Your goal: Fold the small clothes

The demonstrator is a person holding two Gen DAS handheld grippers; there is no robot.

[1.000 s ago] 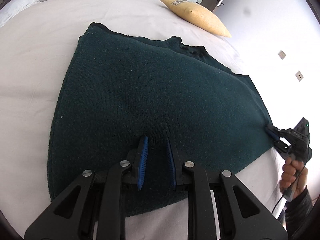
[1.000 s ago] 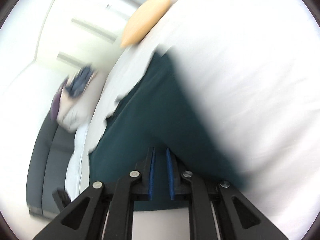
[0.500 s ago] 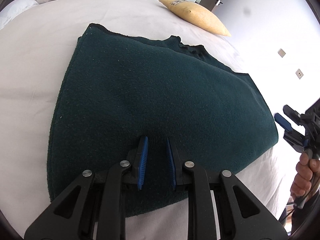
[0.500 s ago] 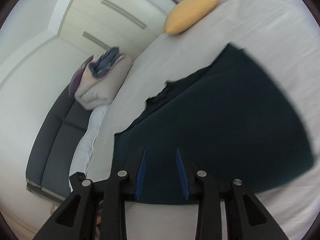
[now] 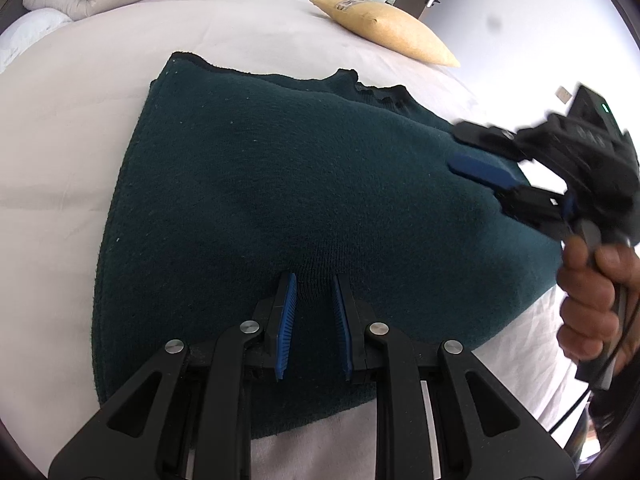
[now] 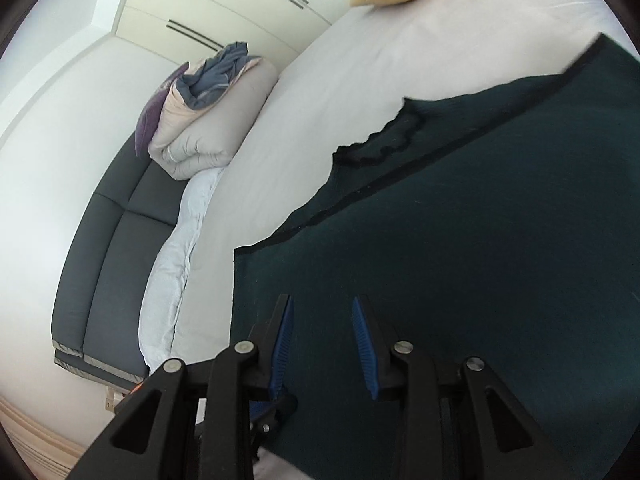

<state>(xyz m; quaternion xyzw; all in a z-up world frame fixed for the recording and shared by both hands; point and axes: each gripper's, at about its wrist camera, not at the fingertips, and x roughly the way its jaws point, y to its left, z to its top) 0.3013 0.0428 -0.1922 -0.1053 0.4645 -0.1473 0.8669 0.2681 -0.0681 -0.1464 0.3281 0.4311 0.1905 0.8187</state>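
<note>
1. A dark green knitted sweater [image 5: 288, 200] lies folded flat on the white bed [image 5: 72, 128], neckline towards the yellow pillow [image 5: 384, 28].
2. The left gripper [image 5: 314, 300] pinches a ridge of the knit at the near edge.
3. The right gripper [image 6: 322, 332] hovers above the sweater, its jaws just opened, nothing between them.
</note>
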